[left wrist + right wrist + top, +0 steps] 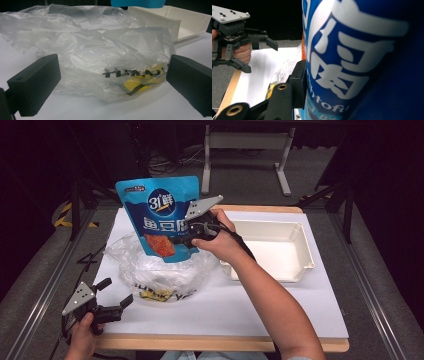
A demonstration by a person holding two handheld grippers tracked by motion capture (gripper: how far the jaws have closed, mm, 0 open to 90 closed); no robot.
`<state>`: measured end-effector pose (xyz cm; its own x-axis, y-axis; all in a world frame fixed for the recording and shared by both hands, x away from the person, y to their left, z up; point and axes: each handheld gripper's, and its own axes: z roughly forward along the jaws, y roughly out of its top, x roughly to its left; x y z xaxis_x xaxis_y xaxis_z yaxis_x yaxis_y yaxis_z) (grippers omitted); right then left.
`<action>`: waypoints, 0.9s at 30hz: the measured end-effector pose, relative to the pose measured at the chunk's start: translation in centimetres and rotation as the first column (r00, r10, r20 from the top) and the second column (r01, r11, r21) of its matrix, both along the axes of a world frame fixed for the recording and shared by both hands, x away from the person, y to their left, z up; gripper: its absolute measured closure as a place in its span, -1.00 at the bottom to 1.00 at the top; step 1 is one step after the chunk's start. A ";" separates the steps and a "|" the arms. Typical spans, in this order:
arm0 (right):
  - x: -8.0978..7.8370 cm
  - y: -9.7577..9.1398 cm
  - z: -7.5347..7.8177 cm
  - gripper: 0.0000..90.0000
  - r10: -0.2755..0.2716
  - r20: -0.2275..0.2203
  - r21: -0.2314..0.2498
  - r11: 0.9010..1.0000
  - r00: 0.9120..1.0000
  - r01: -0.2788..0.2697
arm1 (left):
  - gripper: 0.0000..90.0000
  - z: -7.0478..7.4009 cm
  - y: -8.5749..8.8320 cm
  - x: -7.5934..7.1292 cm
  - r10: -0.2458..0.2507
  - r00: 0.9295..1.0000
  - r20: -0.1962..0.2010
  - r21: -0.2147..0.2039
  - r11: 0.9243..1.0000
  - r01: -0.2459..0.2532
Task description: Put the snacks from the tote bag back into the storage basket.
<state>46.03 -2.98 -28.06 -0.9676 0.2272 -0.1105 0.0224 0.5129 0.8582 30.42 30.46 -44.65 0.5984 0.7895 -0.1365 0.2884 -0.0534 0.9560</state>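
Gripping the blue pouch (159,215) by its lower right edge, my right claw (191,240) is clamped shut on it, above the plastic bag (160,270). It seems light, floppy and slick; the edge seam looks safest. My left claw (114,300) gapes empty.
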 end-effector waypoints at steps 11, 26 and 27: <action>-0.8 -2.0 1.6 0.21 0.010 0.013 -0.024 1.000 1.000 -0.010 | -1.00 0.0 0.0 0.0 -0.001 1.000 -0.004 0.003 1.000 0.001; -1.1 -7.4 3.1 0.21 -0.063 0.042 -0.008 0.998 0.997 0.064 | -1.00 -0.1 0.0 -0.1 0.010 1.000 -0.001 0.004 1.000 -0.010; -1.2 -7.8 3.2 0.21 -0.067 0.045 -0.010 0.998 0.997 0.068 | -1.00 0.0 0.1 -0.1 0.010 1.000 -0.005 0.008 1.000 -0.009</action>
